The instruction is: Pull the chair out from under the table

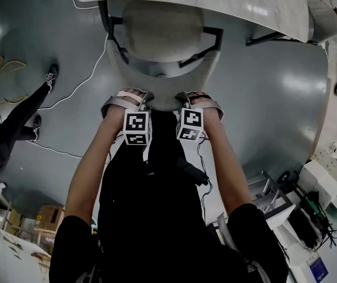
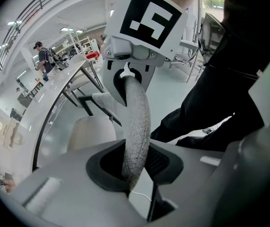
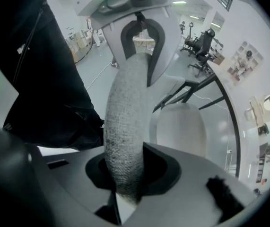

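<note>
Left claw (image 2: 135, 170) is clamped on the top rim of the chair (image 1: 162, 31) backrest (image 1: 163, 101), with the grey fabric edge pinched between its jaws. Right claw (image 3: 125, 174) is clamped on the same rim, just beside the left one. Chair stands on the grey floor (image 1: 274, 99), seat front tucked under the white table (image 1: 245, 5) edge, backrest toward the person, both claws pointing steeply down.

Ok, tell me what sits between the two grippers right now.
Only a bare stretch of the chair backrest, whose top edge the left gripper and right gripper both clamp; the head view shows it.
</note>
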